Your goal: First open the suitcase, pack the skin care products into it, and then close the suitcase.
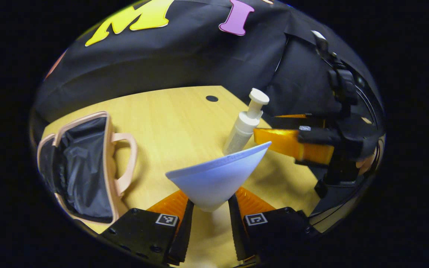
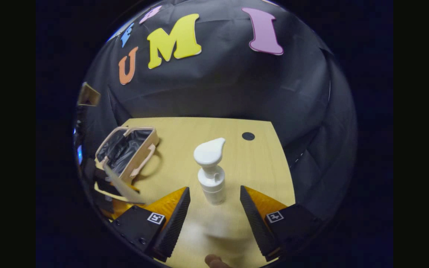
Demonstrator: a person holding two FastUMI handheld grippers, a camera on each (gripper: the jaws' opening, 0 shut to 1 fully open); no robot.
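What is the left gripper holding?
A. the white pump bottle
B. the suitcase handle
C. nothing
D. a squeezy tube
D: in the left gripper view, the left gripper is shut on the tube, while the pump bottle stands on the table and the suitcase lies open to the side.

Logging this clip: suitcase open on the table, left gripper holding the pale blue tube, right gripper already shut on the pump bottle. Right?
Not quite. In the right gripper view the right gripper is open, with the pump bottle standing between its fingers, ungripped. The rest holds: suitcase open, left gripper holding the pale blue tube.
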